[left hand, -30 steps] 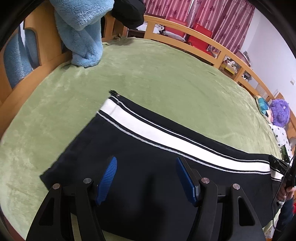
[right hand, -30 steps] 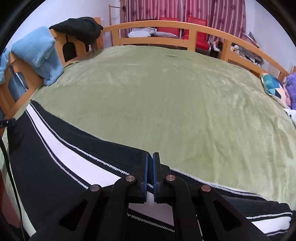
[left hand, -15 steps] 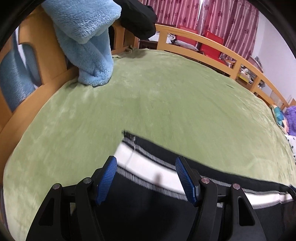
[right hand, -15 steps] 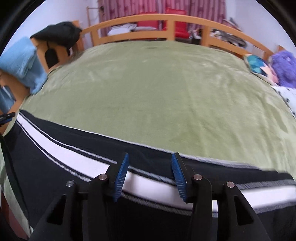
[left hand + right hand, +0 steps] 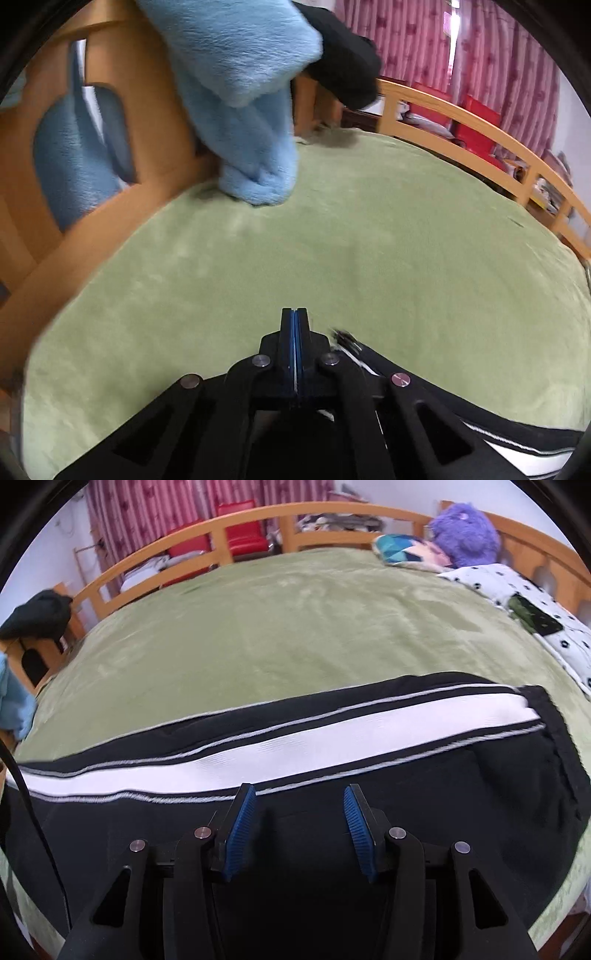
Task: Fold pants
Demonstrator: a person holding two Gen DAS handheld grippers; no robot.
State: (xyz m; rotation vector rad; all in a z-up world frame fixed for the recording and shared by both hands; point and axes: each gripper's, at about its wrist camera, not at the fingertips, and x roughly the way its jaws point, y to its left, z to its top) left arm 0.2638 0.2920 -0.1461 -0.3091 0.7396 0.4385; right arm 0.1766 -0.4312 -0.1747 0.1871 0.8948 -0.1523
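Left tool clenched at the pant hem, right tool released over the waist end

The left tool (image 5: 294,325) is shut tight; whether it pinches the pants (image 5: 295,849) hem lying just right of it on the bed (image 5: 314,627) is unclear. The right tool (image 5: 297,825) hangs unclenched above black cloth. If the pinch caught too little fabric, the leg could slip free when lifted.

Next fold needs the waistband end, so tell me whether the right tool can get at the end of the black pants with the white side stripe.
Probably yes. The right tool is open above the black pants with the white side stripe, nothing between its fingers, and the cloth lies flat and uncovered to its end.
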